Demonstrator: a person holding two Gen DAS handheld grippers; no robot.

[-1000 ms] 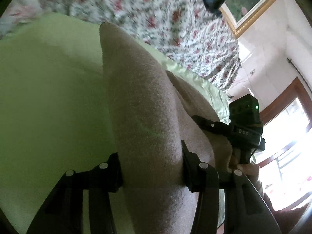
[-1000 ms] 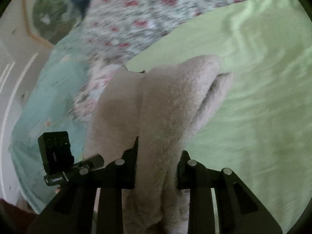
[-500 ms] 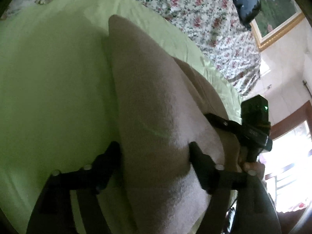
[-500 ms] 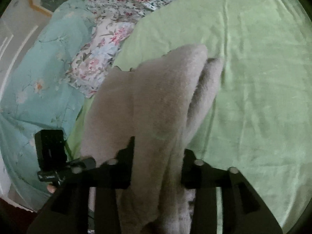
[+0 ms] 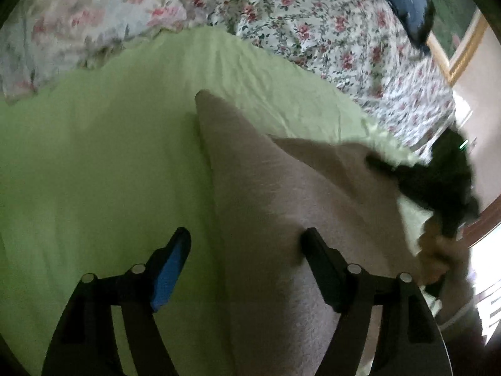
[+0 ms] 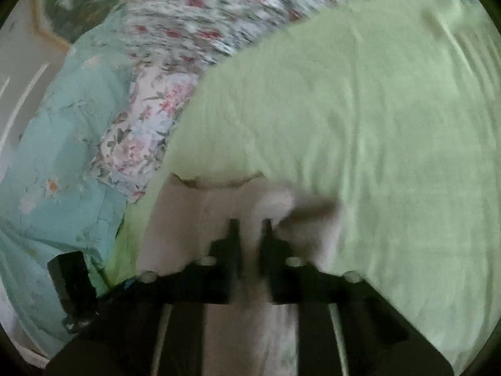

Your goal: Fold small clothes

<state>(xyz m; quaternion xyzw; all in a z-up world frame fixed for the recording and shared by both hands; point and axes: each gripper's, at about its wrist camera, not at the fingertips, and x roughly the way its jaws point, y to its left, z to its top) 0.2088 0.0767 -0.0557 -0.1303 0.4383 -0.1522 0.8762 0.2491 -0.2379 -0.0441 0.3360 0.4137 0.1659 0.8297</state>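
Beige garment (image 5: 281, 219) lies on green sheet (image 5: 94, 172), filling centre and lower right of left wrist frame, pointed corner toward upper centre; left gripper (image 5: 244, 250) at bottom of frame, jaws spread wide, blue pad on left finger showing, cloth lying loose between fingers and against right one, not clamped; right gripper (image 6: 249, 235) at lower centre of right wrist frame, jaws close together, blurred, pinched on garment (image 6: 219, 213); floral bedding (image 5: 313, 31) across top; teal quilt (image 6: 56, 156) at left.
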